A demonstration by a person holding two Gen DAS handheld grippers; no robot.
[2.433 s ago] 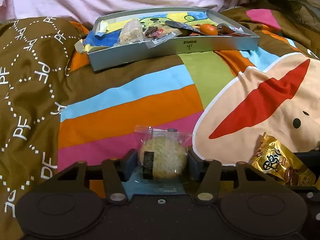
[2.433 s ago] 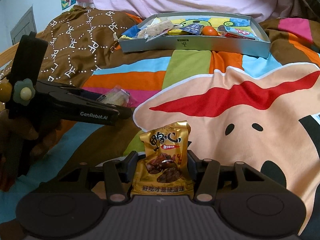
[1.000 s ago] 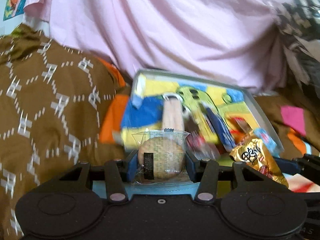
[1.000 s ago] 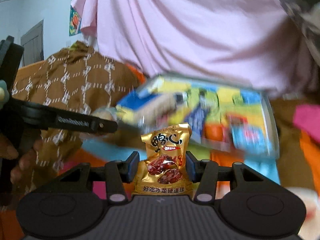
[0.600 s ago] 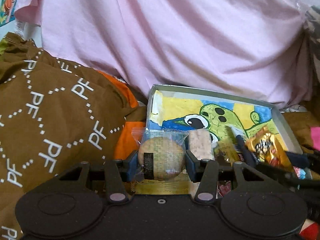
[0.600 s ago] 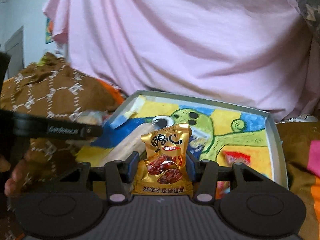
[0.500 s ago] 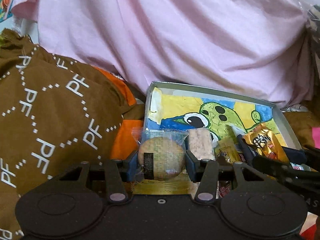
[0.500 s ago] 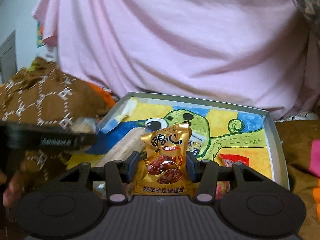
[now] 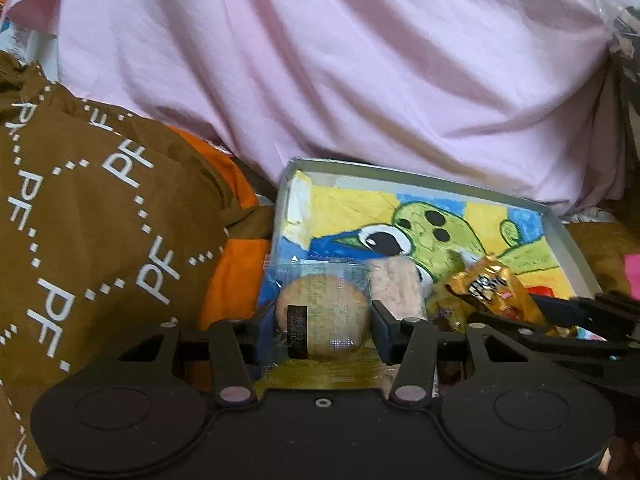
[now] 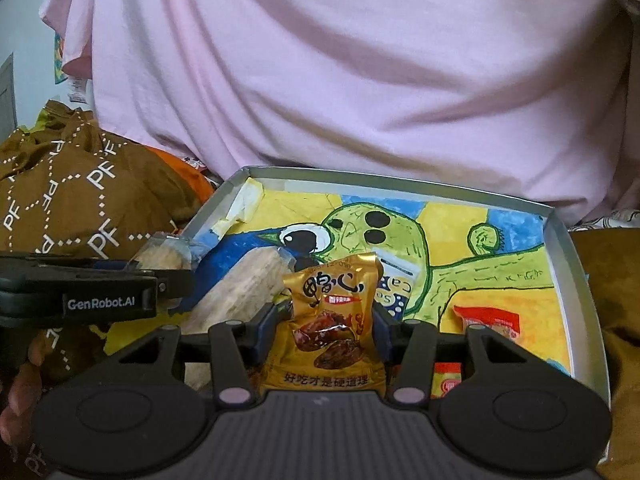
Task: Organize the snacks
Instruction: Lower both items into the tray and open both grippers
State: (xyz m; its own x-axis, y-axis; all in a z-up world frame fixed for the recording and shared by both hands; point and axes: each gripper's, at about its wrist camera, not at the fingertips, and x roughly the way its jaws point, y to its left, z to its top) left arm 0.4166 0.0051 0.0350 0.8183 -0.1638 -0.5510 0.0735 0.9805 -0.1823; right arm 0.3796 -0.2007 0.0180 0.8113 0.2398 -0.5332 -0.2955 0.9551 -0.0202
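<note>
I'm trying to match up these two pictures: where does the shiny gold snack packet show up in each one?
Left wrist view: the gold snack packet sits at the right, over the box, gripped at the tip of the other tool.
Right wrist view: the same packet is at bottom centre, upright between that tool's own jaws.
Shared landmark: the green cartoon creature painted on the box floor.

Both fisheye views look forward and slightly down along their own jaws, close over the shallow grey cardboard tray point(image 9: 432, 183) lined with a green-and-yellow cartoon drawing. The left wrist view sits near the tray's left wall; the right wrist view point(image 10: 560, 236) faces it more centrally. Both share the tray, the pink draped cloth point(image 9: 360, 60) behind it and the brown patterned bedspread point(image 10: 80, 200); each catches the other gripper at its edge.
</note>
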